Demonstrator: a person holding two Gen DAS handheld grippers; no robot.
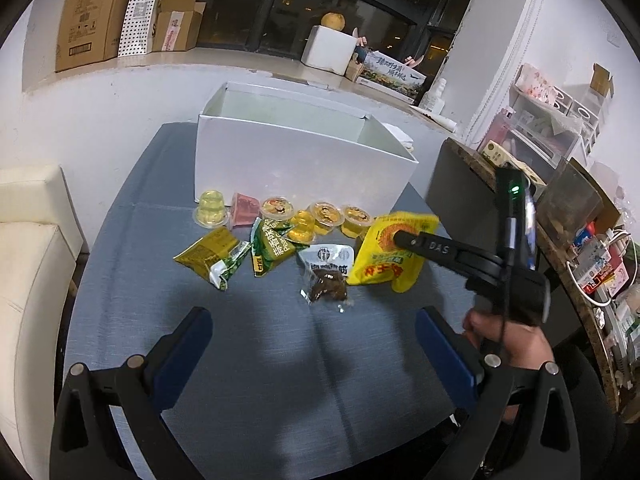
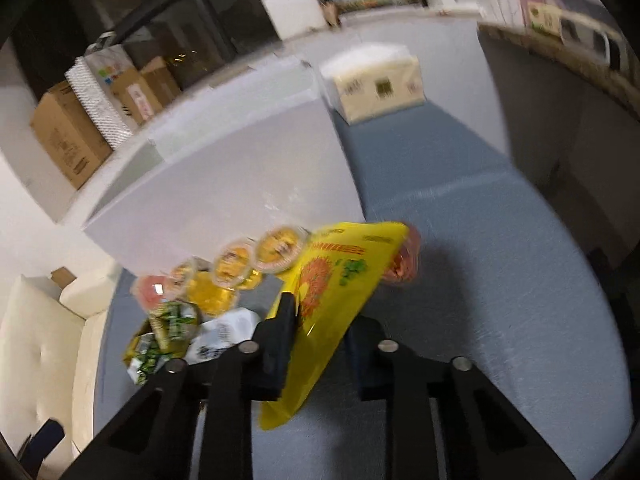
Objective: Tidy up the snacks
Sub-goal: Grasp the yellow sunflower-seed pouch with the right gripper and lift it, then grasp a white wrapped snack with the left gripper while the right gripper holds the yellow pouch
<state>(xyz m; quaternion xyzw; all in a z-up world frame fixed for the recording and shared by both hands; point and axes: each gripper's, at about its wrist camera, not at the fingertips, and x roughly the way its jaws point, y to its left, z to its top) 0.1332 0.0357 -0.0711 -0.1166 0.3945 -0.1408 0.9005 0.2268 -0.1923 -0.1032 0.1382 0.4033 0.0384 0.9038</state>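
jelly cups point(image 1: 280, 210) before box point(image 1: 296, 160), packets point(image 1: 240, 256) apparently nearer

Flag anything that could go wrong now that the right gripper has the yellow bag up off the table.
1. The right gripper pinches the yellow bag near one edge, so it hangs tilted and could slip before reaching the white box.
2. The bag hangs just above the jelly cups and could knock them if it swings.
3. The right wrist view is blurred, so aiming over the box wall may be off.
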